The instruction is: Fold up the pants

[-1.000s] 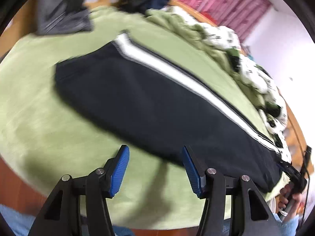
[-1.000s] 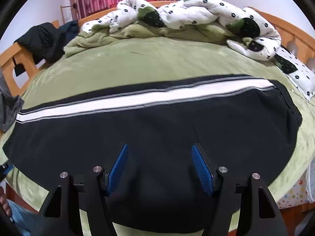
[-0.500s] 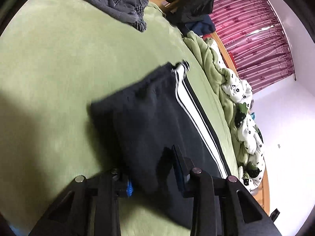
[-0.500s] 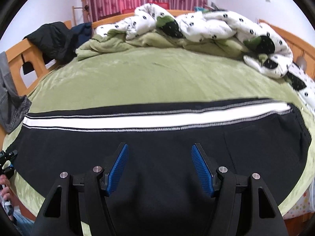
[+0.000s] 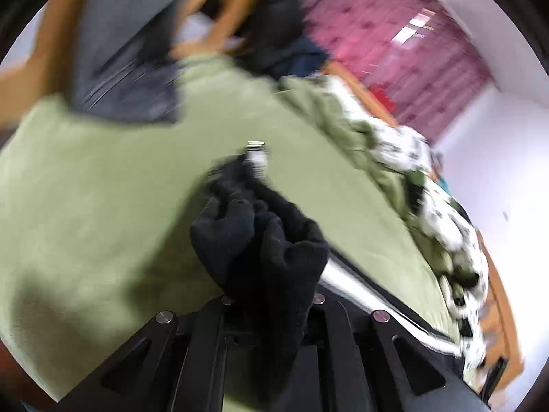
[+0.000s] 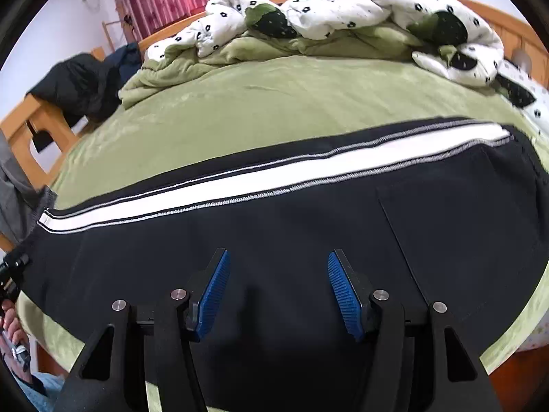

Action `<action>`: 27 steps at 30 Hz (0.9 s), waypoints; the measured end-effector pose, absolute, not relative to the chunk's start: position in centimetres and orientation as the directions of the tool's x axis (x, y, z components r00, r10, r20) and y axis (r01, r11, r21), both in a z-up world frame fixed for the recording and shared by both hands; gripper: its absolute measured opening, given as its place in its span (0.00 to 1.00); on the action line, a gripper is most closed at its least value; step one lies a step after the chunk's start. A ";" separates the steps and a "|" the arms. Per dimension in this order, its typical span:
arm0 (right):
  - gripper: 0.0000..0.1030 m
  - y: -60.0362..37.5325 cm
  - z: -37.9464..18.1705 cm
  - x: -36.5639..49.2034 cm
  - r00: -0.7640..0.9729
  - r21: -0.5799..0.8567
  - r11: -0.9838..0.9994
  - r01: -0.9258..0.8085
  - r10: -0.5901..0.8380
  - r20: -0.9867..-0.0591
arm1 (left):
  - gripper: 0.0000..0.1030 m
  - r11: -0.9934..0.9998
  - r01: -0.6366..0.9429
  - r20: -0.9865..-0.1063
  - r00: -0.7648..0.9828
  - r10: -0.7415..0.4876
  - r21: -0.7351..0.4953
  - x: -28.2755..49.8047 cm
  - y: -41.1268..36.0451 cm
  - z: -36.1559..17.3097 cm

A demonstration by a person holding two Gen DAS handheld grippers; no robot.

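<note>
- Pants (image 6: 274, 226) are lying flat along the green bedspread (image 6: 274, 103), black with a white side stripe (image 6: 274, 175) running lengthwise on the far side of the right gripper (image 6: 276, 292).
- The right gripper is hovering just above the middle of the garment with its blue pads (image 6: 214, 295) spread wide, gripping nothing.
- The left gripper (image 5: 271, 295) is pinching a bunched wad of the black fabric (image 5: 260, 240) at the leg end; its fingers are hidden under the cloth, but the fabric is sitting squeezed between them.
- The left wrist view is blurring, so the exact amount of cloth caught there is hard to judge.
- The step in hand looks to be carrying the leg end over toward the waist for the first fold.
- Doing it well likely means lifting the pinched end only just clear of the bedspread, so the rest is not dragging or skewing.
- Keeping the stripe edge lining up with itself should be giving a square fold.
- The right gripper could be pressing down at the intended crease, directly ahead of its fingers, to anchor the cloth.
- A rumpled quilt (image 6: 343, 10) and a dark jacket (image 6: 82, 86) are sitting beyond the pants, well apart from them.
</note>
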State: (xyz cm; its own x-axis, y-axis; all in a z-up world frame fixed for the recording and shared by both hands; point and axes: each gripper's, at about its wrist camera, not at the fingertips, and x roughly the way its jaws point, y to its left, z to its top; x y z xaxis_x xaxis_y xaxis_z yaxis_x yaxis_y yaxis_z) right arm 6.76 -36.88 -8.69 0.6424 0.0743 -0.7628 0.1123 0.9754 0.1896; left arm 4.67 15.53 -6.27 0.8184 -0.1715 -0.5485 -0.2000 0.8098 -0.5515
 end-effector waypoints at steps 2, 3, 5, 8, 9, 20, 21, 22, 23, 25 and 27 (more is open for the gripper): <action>0.58 -37.9 -8.4 6.1 0.657 0.216 0.969 0.118 0.087 -0.749 | 0.09 0.863 -0.115 -0.524 0.831 -0.187 -0.491 5.1 11.5 -3.3; 0.58 -38.3 -8.2 5.7 0.666 0.229 0.966 0.117 0.094 -0.740 | 0.09 0.888 -0.062 -0.511 0.835 -0.205 -0.457 5.2 9.0 -2.0; 0.58 -39.5 -7.8 5.0 0.691 0.239 0.964 0.117 0.094 -0.717 | 0.09 0.910 0.051 -0.483 0.834 -0.266 -0.413 5.4 4.2 -0.1; 0.58 -41.7 -7.2 3.7 0.724 0.258 0.956 0.140 0.079 -0.685 | 0.09 0.919 0.191 -0.486 0.801 -0.350 -0.346 5.9 -4.0 0.8; 0.58 -42.6 -7.1 3.4 0.731 0.268 0.952 0.150 0.076 -0.678 | 0.09 0.911 0.232 -0.497 0.778 -0.384 -0.341 6.1 -6.8 0.4; 0.58 -50.5 -8.5 1.6 0.737 0.436 0.850 0.295 0.088 -0.670 | 0.14 0.878 0.405 -0.720 0.526 -0.453 -0.256 4.1 -27.0 -12.8; 0.58 -50.7 -8.7 1.6 0.738 0.446 0.844 0.298 0.092 -0.668 | 0.15 0.875 0.420 -0.709 0.540 -0.455 -0.241 3.6 -27.0 -12.7; 0.58 -50.7 -8.8 1.6 0.739 0.450 0.843 0.295 0.097 -0.667 | 0.19 0.869 0.440 -0.700 0.547 -0.459 -0.226 3.0 -26.8 -12.2; 0.58 -50.6 -8.8 1.7 0.738 0.457 0.842 0.286 0.111 -0.665 | 0.29 0.865 0.452 -0.700 0.544 -0.463 -0.220 2.7 -26.3 -11.7; 0.58 -50.0 -9.1 2.1 0.734 0.480 0.841 0.249 0.160 -0.660 | 0.49 0.864 0.449 -0.701 0.540 -0.466 -0.228 2.2 -24.5 -10.5; 0.58 -49.1 -9.2 2.7 0.723 0.502 0.839 0.212 0.211 -0.658 | 0.61 0.861 0.452 -0.673 0.564 -0.478 -0.233 1.1 -21.7 -9.7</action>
